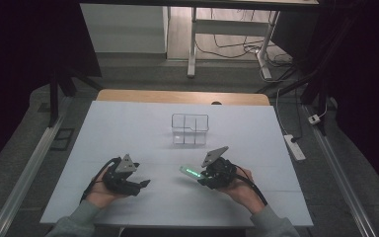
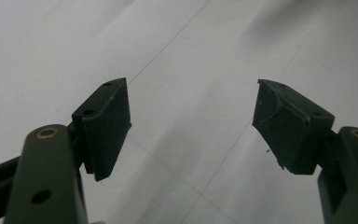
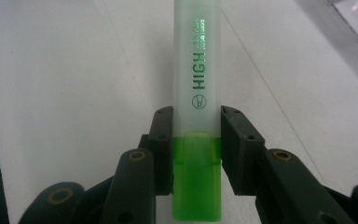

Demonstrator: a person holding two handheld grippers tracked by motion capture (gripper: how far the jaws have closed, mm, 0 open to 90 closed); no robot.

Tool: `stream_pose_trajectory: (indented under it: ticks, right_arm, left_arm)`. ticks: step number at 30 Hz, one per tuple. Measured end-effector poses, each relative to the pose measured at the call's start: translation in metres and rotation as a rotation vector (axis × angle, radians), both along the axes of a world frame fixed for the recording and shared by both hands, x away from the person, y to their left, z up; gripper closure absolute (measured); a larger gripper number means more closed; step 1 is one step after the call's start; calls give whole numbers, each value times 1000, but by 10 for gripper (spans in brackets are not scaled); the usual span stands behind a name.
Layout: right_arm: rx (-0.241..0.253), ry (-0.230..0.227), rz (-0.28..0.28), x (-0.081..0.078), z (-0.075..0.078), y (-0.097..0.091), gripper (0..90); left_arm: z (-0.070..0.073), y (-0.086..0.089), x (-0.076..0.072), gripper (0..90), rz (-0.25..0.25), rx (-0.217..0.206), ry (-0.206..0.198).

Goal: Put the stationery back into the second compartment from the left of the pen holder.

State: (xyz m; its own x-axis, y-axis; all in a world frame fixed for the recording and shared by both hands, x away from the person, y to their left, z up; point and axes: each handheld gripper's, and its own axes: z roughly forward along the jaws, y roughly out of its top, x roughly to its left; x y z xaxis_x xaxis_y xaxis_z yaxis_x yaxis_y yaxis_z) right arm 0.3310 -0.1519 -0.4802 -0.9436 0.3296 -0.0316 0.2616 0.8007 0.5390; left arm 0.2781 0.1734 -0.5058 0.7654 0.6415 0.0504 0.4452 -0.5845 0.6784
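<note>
The right gripper (image 3: 196, 126) clamps a green highlighter (image 3: 196, 84) near its cap end at lower centre, barrel pointing ahead, seemingly for carrying towards the clear organizer (image 1: 190, 129). The left gripper (image 2: 191, 126) gapes wide and empty.

Premises read as a laboratory or recording bay. A white-covered worktop (image 1: 128, 128) stands between dark curtains (image 1: 24, 59) on grey carpet, with floor rails (image 1: 29, 168) either side. A power strip (image 1: 294, 146) and loose cables (image 1: 237, 49) lie behind it.
</note>
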Motion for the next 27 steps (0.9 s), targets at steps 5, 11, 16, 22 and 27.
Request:
stream_pose_trajectory:
  ticks: [5, 11, 16, 22, 27]
  right_arm:
    - [-9, 5, 20, -2, -3, 6, 664]
    - [-13, 8, 42, -3, -5, 11, 664]
    - [-12, 4, 61, -4, -6, 17, 664]
    - [-26, 13, 94, -5, -6, 26, 664]
    - [-54, 11, 139, -6, -7, 35, 663]
  left_arm:
    - [2, -12, 0, 267, -37, 18, -3]
    - [4, -23, 0, 266, -66, 38, -5]
    - [7, -30, 1, 270, -95, 47, -5]
    - [8, -40, 2, 272, -132, 70, -4]
    - [9, -49, 3, 272, -165, 90, -3]
